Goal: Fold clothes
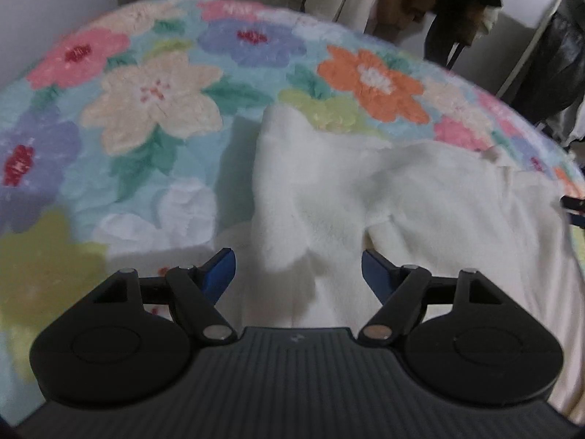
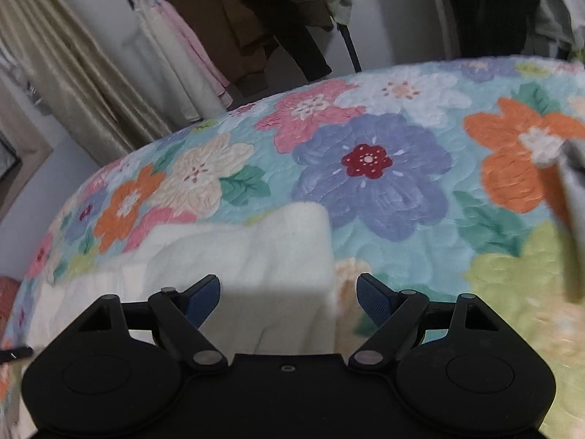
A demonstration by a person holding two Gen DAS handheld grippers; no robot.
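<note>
A cream fleece garment lies rumpled on a floral quilt, with a fold bunched up in its middle. My left gripper is open just above its near part, blue pads wide apart, holding nothing. In the right wrist view the same garment lies on the quilt with a squared corner toward the purple flower. My right gripper is open over that garment's right edge, holding nothing.
The quilt covers a bed. Beige curtains and hanging clothes stand behind it. A grey piece of cloth hangs blurred at the right edge of the right wrist view. A dark gripper part shows at the garment's far right.
</note>
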